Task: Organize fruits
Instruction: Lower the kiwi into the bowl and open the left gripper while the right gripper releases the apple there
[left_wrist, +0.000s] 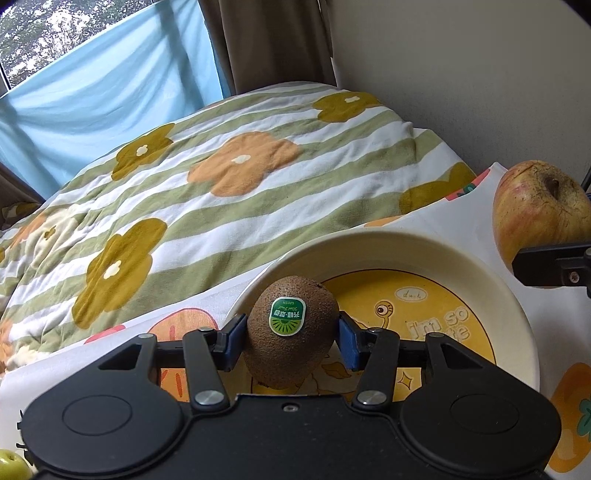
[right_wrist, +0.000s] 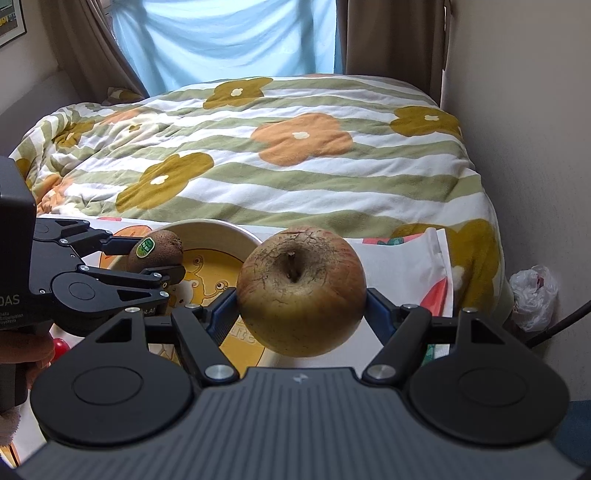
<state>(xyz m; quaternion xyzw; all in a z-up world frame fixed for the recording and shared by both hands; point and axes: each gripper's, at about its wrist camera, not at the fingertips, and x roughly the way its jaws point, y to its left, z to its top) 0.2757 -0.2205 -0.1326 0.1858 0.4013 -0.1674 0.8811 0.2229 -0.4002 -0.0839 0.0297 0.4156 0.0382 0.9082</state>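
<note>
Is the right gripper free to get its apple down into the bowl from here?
Probably yes. The right gripper holds the apple above the bowl's near right rim, and that half looks bare. The left gripper, with the kiwi, takes up only the far left side.

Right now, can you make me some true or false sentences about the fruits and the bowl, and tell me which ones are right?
1. The left gripper has a kiwi between its fingers. True.
2. The right gripper holds a banana. False: it holds an apple.
3. The kiwi has a green sticker. True.
4. The bowl is already full of fruit. False: no fruit lies in it yet.
5. The bowl's bottom is yellow with a cartoon. True.
</note>
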